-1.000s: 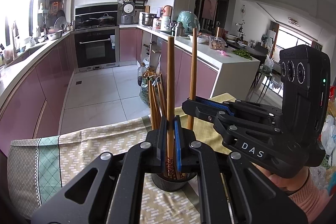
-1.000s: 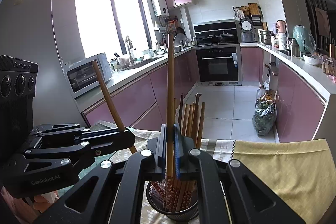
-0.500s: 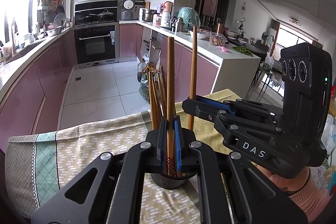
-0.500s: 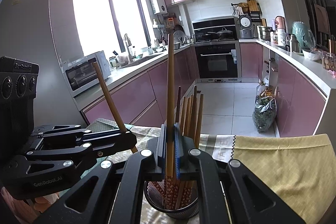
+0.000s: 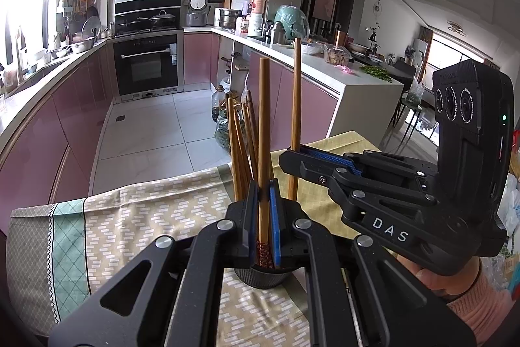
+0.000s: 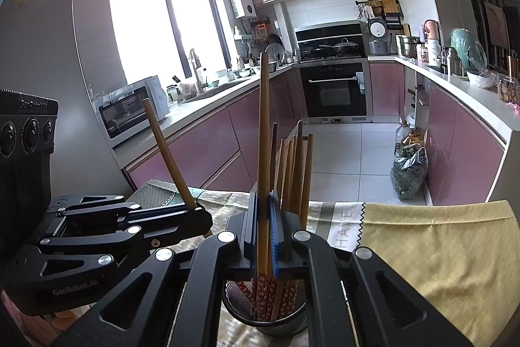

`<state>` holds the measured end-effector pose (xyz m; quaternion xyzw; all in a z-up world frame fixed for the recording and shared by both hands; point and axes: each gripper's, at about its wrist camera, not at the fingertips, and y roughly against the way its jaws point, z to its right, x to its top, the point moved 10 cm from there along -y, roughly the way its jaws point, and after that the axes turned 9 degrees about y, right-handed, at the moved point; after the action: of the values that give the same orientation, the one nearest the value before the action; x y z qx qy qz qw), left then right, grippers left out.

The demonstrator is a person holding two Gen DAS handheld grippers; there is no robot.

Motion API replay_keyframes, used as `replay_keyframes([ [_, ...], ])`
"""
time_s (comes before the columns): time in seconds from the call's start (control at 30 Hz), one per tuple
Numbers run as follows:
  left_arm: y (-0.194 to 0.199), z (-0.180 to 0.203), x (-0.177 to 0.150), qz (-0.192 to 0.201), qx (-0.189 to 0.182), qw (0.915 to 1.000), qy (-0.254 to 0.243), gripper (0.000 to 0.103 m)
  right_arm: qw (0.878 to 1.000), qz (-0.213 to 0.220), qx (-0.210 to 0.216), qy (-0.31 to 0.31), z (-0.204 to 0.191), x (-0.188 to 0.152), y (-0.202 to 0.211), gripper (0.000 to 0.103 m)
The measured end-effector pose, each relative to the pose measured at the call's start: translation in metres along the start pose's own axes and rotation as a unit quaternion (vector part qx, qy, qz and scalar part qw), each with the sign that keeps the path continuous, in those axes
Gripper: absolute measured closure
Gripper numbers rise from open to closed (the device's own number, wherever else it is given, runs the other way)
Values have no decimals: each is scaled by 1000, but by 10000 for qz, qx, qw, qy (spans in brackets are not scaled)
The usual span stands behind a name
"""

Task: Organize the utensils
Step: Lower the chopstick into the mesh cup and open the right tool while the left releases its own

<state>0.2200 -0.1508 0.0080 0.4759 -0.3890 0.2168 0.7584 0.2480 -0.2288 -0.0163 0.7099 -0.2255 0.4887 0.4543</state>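
Patterned tablecloth (image 5: pixel 136 217) amid pink kitchen cabinets (image 6: pixel 208 152), white floor tiles (image 5: pixel 156 132)

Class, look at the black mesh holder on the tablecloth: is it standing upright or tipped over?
Upright. The mesh holder sits flat on the tablecloth with its open rim upward, and the chopsticks inside stand nearly vertical.

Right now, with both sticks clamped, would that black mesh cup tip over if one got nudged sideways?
Probably fairly easily. The mesh cup looks light and narrow, while its chopsticks stand far taller than its rim, giving leverage. It sits on a tablecloth, which might slide or bunch rather than hold it steady.
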Motion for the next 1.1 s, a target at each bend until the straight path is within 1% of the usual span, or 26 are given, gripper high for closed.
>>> replay_keyframes([
  [0.63, -16, -2, -10, -124, 43, 9999, -74, 96, 9999, -111, -2, -31, 1, -11, -8, 97],
  [1.1, -32, -5, -21, -247, 80, 9996, -148, 95, 9996, -288, 16, -57, 3, -22, -20, 97],
])
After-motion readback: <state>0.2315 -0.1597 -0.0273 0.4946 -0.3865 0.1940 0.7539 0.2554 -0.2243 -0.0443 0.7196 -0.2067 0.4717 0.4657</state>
